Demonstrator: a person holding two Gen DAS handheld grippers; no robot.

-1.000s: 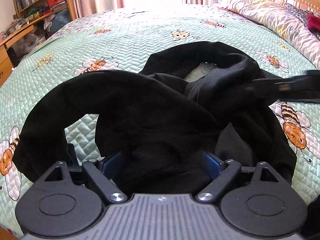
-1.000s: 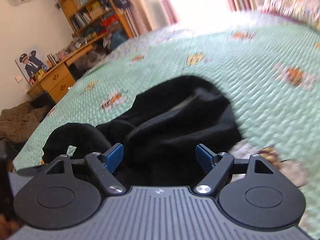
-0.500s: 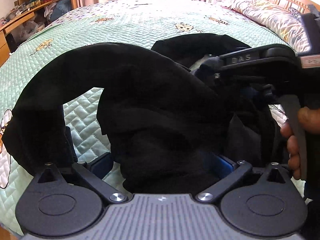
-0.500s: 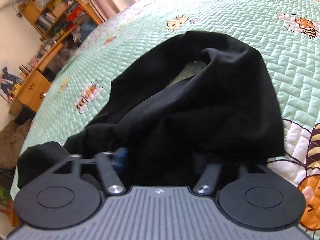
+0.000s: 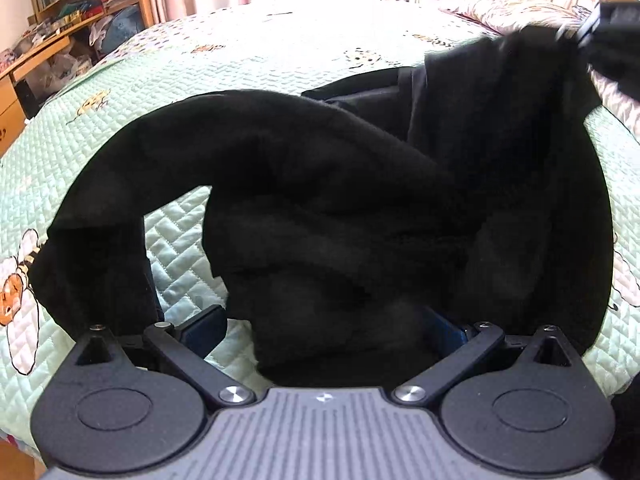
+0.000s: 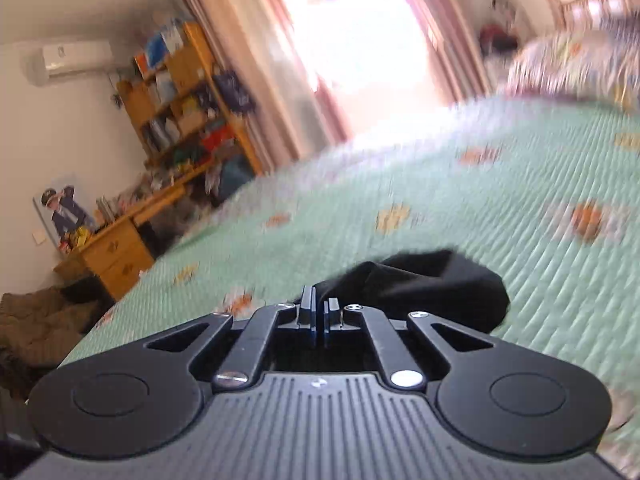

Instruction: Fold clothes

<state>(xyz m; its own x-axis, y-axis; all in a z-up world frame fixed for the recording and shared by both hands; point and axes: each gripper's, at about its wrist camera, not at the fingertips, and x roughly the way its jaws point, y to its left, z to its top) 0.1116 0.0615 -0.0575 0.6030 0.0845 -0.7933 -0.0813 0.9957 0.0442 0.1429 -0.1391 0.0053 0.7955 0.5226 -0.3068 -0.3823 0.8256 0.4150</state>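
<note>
Left wrist view shows a black garment (image 5: 340,208) heaped on the bed (image 5: 248,60), its quilt green with bee prints. The left claw (image 5: 324,328) points steeply down at the near edge of the heap, jaws spread wide with cloth bunched between them, pads not pressing. The right claw (image 6: 319,316) has just been closing and is now pinched tight on a fold of the garment, lifting it above the bed, pointing nearly level toward the bookshelf (image 6: 188,100).
</note>
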